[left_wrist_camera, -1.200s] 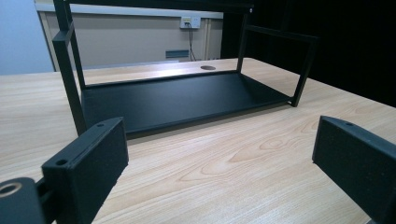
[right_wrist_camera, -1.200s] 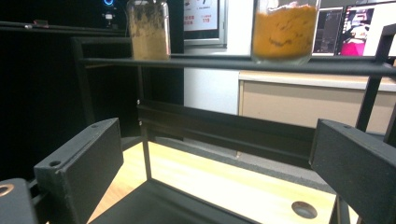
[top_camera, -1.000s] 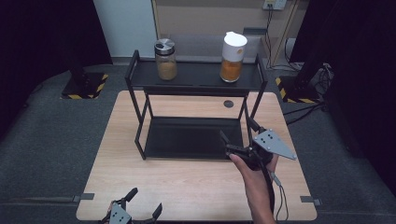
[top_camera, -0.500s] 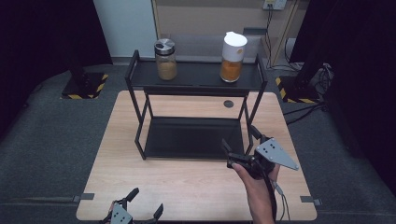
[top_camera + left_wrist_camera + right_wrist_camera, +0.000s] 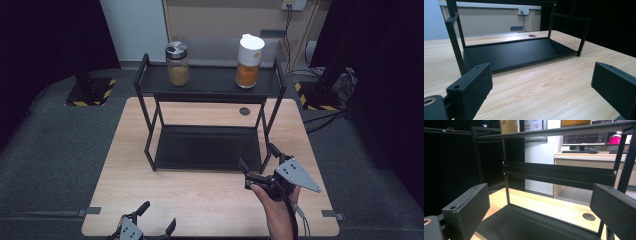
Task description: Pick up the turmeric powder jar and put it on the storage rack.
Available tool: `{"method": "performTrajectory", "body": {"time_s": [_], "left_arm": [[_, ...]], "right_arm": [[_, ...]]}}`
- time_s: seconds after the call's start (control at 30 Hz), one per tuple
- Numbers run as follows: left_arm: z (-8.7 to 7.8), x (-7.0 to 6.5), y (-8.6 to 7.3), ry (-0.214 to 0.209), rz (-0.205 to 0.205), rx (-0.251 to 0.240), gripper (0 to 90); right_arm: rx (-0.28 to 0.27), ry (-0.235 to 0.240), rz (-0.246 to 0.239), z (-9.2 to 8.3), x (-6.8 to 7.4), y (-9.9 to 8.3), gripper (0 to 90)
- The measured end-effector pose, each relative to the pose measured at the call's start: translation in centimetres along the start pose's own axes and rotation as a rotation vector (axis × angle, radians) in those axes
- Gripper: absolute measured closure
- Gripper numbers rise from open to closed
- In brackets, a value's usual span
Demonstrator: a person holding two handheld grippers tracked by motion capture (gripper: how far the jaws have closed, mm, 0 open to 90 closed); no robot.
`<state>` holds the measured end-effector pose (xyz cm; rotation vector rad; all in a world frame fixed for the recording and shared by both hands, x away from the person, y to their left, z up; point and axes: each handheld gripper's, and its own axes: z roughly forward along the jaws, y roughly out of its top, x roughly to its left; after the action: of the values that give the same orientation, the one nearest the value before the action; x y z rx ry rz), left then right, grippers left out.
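A black two-tier metal rack [image 5: 207, 90] stands on the wooden table [image 5: 200, 200]. On its top shelf sit a glass jar with a metal lid [image 5: 177, 63] at the left and a white-lidded container of orange powder [image 5: 248, 60] at the right. My right gripper [image 5: 258, 159], held in a hand, hovers open at the rack's front right corner with nothing between its jaws. My left gripper [image 5: 156, 216] lies open at the table's front edge, empty. The rack's lower shelf [image 5: 516, 52] is bare, and its top rail [image 5: 549, 131] runs above the right gripper.
A round cable hole [image 5: 244, 111] sits in the table behind the rack. Yellow-black striped stand bases [image 5: 90, 92] rest on the grey floor at both sides. Cables [image 5: 340, 85] trail at the right.
My right gripper has drawn back toward the table's front and slightly to the right, away from the rack. The left gripper has stayed put.
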<state>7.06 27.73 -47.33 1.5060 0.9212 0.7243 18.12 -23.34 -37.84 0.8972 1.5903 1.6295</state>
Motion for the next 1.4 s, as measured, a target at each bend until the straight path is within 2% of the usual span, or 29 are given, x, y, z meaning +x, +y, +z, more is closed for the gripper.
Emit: {"method": "performTrajectory", "body": {"time_s": [0.97,1.4], "left_arm": [[0.2,0.0,0.2,-0.008,0.009,-0.004,1.9],[0.4,0.1,0.3,-0.005,0.014,0.0,1.9]], "right_arm": [[-0.017,-0.008,0.017,-2.2,-0.5,-2.9,2.2],[-0.006,-0.002,0.027,-2.8,-0.7,-4.4,2.1]]}}
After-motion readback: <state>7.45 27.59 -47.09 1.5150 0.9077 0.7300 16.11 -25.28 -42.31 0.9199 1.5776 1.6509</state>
